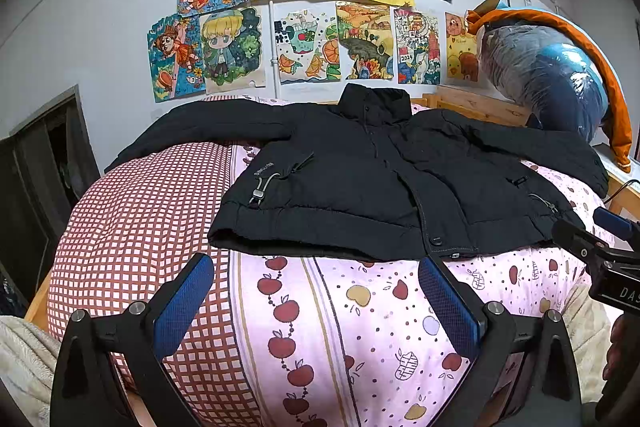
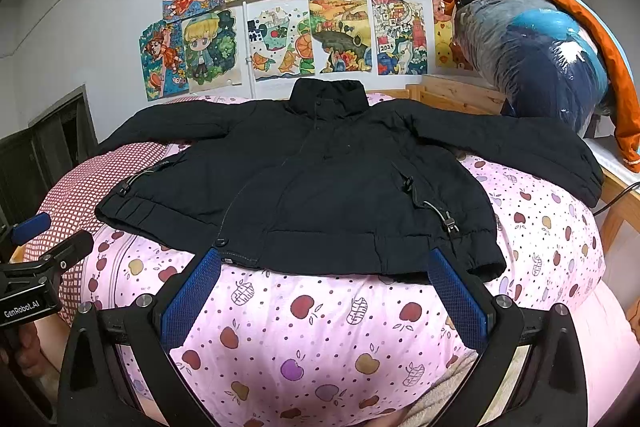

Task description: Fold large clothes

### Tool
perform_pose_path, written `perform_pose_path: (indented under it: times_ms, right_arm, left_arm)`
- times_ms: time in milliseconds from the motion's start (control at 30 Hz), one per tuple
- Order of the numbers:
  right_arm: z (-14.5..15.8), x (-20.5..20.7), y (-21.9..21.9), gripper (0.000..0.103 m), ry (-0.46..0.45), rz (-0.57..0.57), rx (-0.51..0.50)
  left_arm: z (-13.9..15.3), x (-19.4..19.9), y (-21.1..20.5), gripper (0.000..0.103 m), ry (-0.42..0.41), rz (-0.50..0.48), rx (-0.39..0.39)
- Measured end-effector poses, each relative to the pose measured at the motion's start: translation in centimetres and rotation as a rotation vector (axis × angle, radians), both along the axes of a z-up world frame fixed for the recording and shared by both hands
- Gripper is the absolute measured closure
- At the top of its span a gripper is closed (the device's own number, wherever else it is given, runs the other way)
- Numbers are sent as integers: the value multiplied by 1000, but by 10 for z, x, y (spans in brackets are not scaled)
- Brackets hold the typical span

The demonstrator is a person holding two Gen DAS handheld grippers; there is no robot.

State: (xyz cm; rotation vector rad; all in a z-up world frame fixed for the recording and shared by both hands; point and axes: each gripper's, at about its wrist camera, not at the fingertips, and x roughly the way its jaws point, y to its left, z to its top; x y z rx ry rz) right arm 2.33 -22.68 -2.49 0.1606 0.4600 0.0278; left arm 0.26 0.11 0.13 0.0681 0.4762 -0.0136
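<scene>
Now, jacket: one black padded jacket spread flat on pink apple-print bed quilt
Left gripper: fingers released, empty
Right gripper: fingers released, empty

Your bed wears a pink apple-print cover (a red-checked quilt lies at its left), and the black jacket lies spread flat on top.
</scene>
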Motion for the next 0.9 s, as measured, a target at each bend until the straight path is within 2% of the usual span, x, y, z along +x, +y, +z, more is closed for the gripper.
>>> perform_pose_path:
  times_ms: [667, 767, 900]
  right_arm:
    - [5, 1, 5, 1, 5, 0, 8]
    - [-6, 4, 0, 1, 4, 0, 6]
    - [-4, 3, 1, 1, 5, 0, 8]
  left_arm:
    - [-1, 0, -2, 0, -1, 0, 1]
    - [-1, 0, -2, 0, -2, -1, 1]
    - [-1, 0, -2, 0, -1, -1, 2]
